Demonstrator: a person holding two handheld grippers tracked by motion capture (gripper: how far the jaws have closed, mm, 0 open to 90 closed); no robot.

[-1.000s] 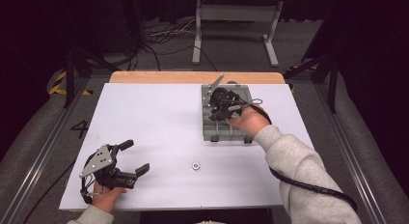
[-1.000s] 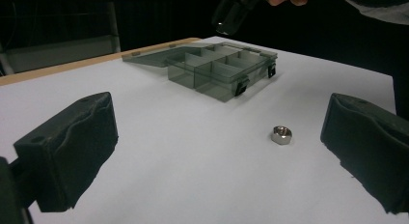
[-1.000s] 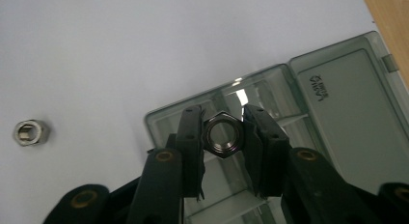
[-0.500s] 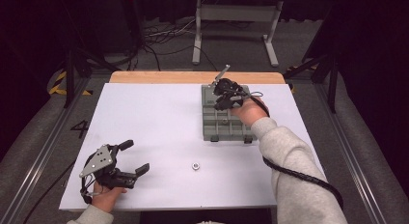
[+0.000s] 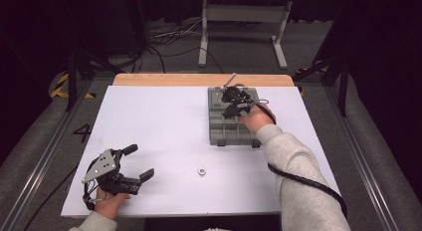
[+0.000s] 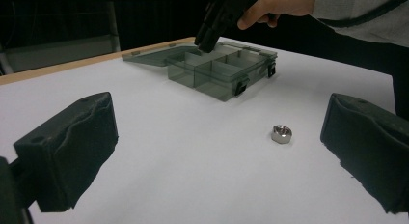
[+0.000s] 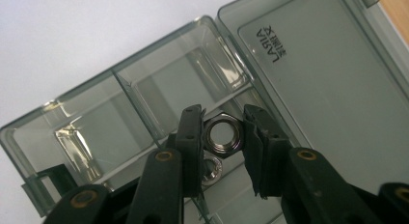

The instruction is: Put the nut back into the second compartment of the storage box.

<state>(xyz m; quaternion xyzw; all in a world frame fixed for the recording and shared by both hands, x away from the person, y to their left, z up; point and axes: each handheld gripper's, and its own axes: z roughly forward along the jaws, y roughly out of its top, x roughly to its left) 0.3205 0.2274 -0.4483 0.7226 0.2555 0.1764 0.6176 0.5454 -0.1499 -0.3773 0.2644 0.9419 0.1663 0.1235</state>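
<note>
I'm wearing grey sleeves; a black ribbed cable is trailing beside the sleeve from my black gripper.

The left hand sits low at the frame's lower left, its black two-jaw left gripper level, jaws spread wide with nothing between. At upper centre-right, the grey-sleeved right arm reaches forward, black right gripper tipped downward, jaws clamped.

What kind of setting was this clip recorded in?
Probably a lab or recording workspace, not a home: a white-topped table with a compartment box stands in a dark room, with loose cables on the floor and a metal stand behind it.
</note>
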